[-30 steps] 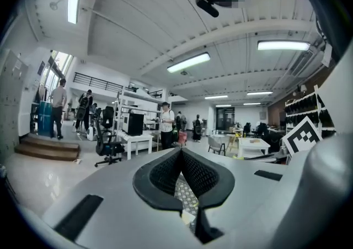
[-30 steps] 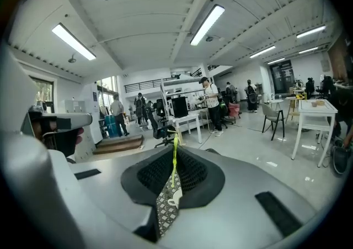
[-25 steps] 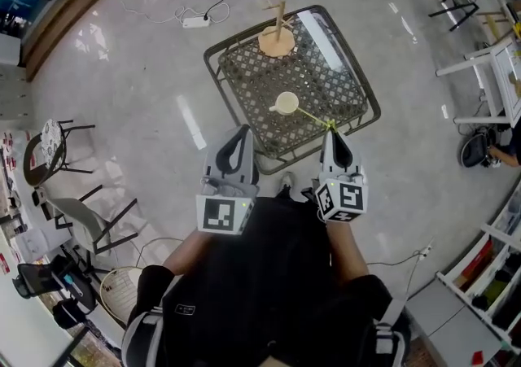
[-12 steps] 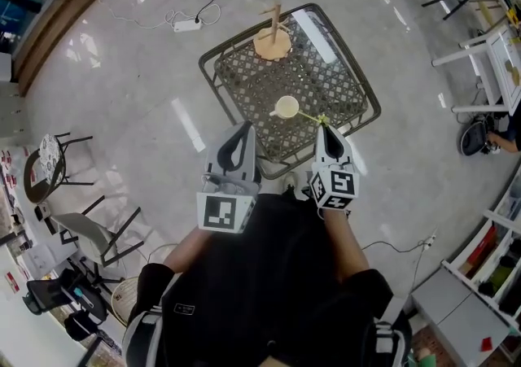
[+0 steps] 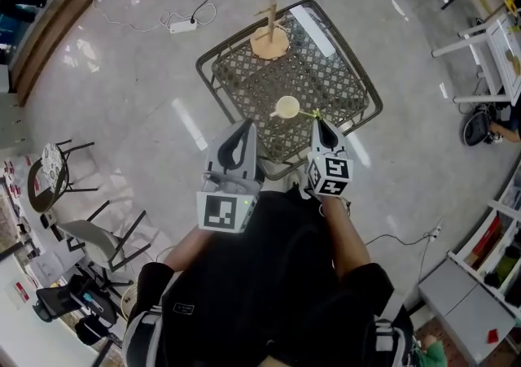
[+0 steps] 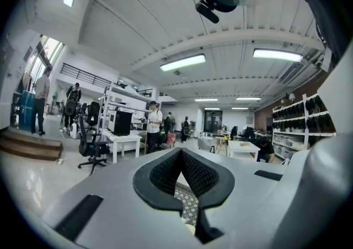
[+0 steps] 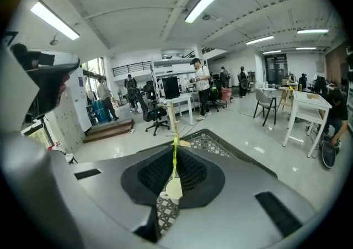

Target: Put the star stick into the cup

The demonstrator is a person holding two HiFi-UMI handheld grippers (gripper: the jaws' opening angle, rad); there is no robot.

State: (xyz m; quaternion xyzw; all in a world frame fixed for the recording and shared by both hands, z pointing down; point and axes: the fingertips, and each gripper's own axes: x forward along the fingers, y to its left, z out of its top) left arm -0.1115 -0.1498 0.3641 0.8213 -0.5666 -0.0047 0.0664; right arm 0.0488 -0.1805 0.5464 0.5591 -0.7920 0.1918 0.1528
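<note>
A cream cup (image 5: pixel 286 107) stands on the near part of the metal lattice table (image 5: pixel 326 72). The thin yellow-green star stick (image 5: pixel 308 114) slants from the cup's mouth to my right gripper (image 5: pixel 319 123), which is shut on its near end. In the right gripper view the stick (image 7: pixel 175 159) runs up between the closed jaws of the right gripper (image 7: pixel 175 151), and the cup (image 7: pixel 173 188) shows below them. My left gripper (image 5: pixel 242 134) hangs at the table's near edge, left of the cup, shut on nothing. The left gripper (image 6: pixel 181 152) shows bare lattice (image 6: pixel 190 205) under its jaws.
A wooden peg stand (image 5: pixel 271 38) sits at the table's far side, also seen as the stand (image 7: pixel 170 116) beyond the jaws. A power strip and cables (image 5: pixel 181 25) lie on the floor. Chairs (image 5: pixel 89 231) stand at the left, and shelves (image 5: pixel 488 251) at the right.
My right gripper has moved a little left toward the cup with the stick in it. The left gripper keeps its place by the table edge.
</note>
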